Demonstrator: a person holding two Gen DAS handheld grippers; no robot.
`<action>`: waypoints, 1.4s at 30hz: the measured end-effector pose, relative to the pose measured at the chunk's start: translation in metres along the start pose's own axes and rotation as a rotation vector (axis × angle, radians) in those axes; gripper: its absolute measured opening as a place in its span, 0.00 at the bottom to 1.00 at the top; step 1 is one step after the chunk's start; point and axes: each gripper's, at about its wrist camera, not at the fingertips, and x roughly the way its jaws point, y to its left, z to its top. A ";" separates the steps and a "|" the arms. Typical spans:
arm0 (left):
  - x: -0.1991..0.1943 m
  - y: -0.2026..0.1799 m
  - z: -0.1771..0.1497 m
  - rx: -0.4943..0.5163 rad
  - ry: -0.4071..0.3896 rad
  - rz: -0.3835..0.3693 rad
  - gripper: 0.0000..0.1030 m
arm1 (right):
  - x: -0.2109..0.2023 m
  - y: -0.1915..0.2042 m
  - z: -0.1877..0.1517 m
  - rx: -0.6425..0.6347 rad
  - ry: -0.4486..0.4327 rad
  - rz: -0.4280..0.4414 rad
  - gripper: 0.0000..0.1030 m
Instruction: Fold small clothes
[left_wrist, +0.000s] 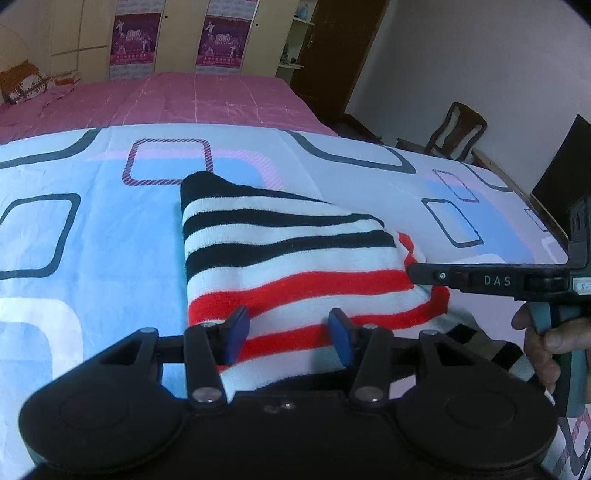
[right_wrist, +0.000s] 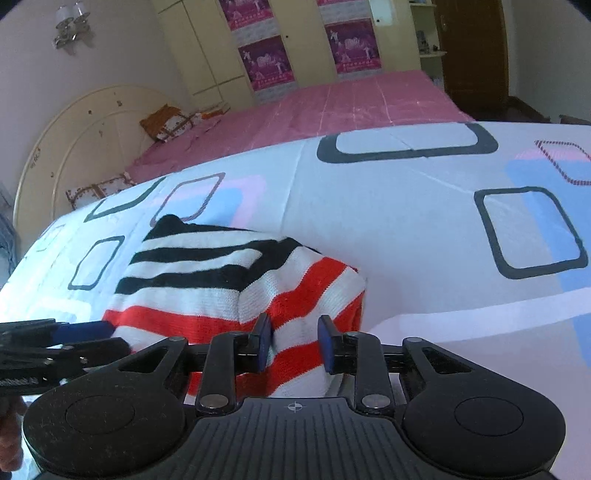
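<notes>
A small knitted garment (left_wrist: 288, 251) with black, white and red stripes lies folded on the patterned sheet (left_wrist: 92, 229); it also shows in the right wrist view (right_wrist: 207, 280). My left gripper (left_wrist: 290, 330) is open, its blue pads (left_wrist: 236, 332) standing apart over the garment's near red-striped edge. My right gripper (right_wrist: 295, 343) is open, its pads (right_wrist: 325, 343) either side of the garment's near right corner. The right gripper shows side-on in the left wrist view (left_wrist: 417, 275), at the garment's right edge. The left gripper shows at the left edge of the right wrist view (right_wrist: 103, 336).
The light blue and white sheet with dark square outlines covers the near part of the bed. A pink bedspread (left_wrist: 192, 99) lies beyond, with pillows (right_wrist: 166, 123) by the headboard. A wooden chair (left_wrist: 454, 129) and a dark door (left_wrist: 332, 55) stand to the right.
</notes>
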 end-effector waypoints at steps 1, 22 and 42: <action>0.001 -0.001 0.001 0.008 0.004 0.003 0.47 | 0.001 -0.001 -0.001 -0.002 0.003 0.002 0.26; -0.068 -0.015 -0.055 0.097 -0.044 -0.006 0.41 | -0.096 0.059 -0.071 -0.304 0.015 0.021 0.17; -0.088 -0.022 -0.074 0.090 -0.059 0.009 0.37 | -0.128 0.071 -0.094 -0.214 -0.138 -0.095 0.00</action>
